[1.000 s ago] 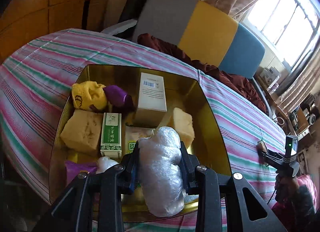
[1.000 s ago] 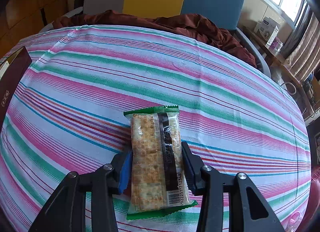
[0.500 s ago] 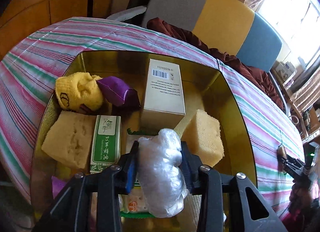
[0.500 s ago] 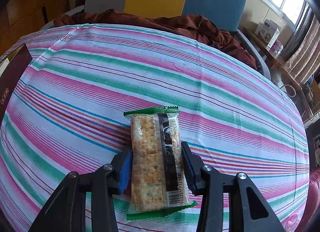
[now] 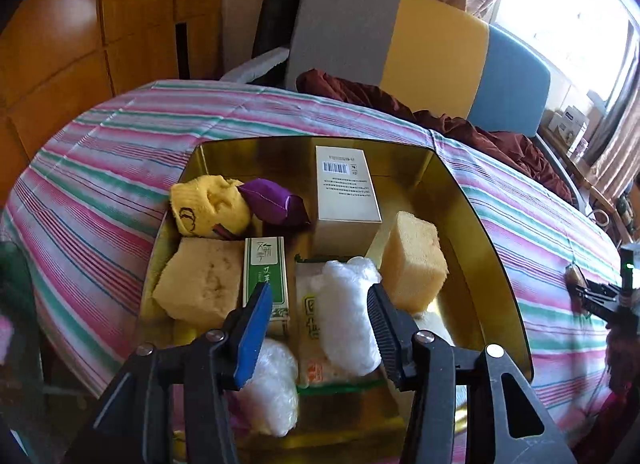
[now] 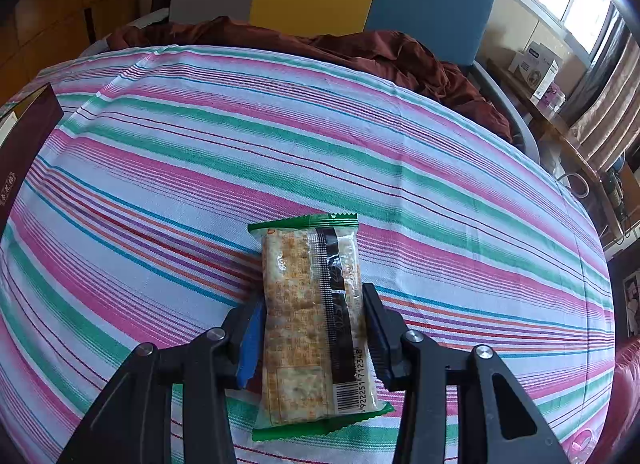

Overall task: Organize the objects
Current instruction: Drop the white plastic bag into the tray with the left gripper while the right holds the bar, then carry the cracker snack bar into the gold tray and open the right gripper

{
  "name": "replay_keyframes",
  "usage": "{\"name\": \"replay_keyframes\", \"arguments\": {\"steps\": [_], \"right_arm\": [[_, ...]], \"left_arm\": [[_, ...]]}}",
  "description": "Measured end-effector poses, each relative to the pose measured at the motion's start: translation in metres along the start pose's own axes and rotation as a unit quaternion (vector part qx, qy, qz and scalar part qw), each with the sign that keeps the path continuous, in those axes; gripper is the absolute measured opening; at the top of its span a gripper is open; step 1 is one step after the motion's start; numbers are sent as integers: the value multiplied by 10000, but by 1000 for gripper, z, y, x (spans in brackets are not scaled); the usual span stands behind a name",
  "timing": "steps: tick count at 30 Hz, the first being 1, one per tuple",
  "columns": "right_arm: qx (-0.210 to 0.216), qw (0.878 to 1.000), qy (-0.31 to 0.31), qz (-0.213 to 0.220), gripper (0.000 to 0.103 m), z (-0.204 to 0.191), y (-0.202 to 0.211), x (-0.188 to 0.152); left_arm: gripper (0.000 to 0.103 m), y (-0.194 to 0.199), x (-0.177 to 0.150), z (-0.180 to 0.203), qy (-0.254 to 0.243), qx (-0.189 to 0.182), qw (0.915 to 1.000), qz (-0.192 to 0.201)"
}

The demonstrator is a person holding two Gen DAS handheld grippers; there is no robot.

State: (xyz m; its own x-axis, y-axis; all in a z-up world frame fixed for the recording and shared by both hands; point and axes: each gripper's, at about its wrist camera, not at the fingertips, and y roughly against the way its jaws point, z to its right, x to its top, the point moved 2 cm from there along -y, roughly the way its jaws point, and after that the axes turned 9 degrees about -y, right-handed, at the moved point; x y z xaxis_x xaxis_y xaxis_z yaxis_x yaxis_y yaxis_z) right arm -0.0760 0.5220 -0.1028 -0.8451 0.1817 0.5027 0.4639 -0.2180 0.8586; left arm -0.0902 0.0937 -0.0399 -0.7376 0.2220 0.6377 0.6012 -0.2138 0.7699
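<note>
Since half a second ago the left tongs (image 5: 316,314) have spread apart, and the clear plastic bundle (image 5: 348,316) they were clamping now lies loose between the fingers, low in the centre of the frame, on a flat packet (image 5: 314,320) inside the gold tray (image 5: 476,232). Whether the right-hand pad (image 5: 380,328) still brushes the bundle is hard to judge from this angle. A second plastic bundle (image 5: 272,388) sits at lower left of it. Around them in the tray are two yellow sponges (image 5: 200,284), a green carton (image 5: 266,276), a white box (image 5: 346,191), a purple pouch (image 5: 274,203) and a yellow sock (image 5: 208,203) toward the upper left. The tray rests on the striped tabletop (image 5: 100,167).

In the right wrist view, the right tongs (image 6: 314,334) are closed on a cracker packet (image 6: 314,316) at lower centre, exactly as before, above the striped cloth.
</note>
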Motion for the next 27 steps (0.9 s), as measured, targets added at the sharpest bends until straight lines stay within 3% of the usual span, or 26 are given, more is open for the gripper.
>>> {"name": "replay_keyframes", "arguments": {"steps": [9, 11, 14, 18, 22, 27], "right_arm": [[-546, 9978, -53, -364, 41, -19, 9, -2], [-509, 9974, -98, -495, 41, -27, 15, -4], [-176, 9975, -272, -633, 41, -41, 28, -4], [368, 9984, -328, -291, 41, -81, 68, 5], [981, 9951, 59, 120, 41, -144, 112, 16], [1660, 9835, 701, 157, 41, -233, 138, 15]], "left_arm": [[51, 21, -12, -2, -194, -88, 9996, 176], [51, 23, -16, -1, -194, -141, 9995, 187], [51, 27, -19, -2, -215, -177, 9993, 257], [51, 33, -22, -5, -212, -232, 9989, 349], [51, 37, -26, -12, -125, -256, 9988, 388], [52, 43, -33, -27, 9, -247, 9989, 403]]}}
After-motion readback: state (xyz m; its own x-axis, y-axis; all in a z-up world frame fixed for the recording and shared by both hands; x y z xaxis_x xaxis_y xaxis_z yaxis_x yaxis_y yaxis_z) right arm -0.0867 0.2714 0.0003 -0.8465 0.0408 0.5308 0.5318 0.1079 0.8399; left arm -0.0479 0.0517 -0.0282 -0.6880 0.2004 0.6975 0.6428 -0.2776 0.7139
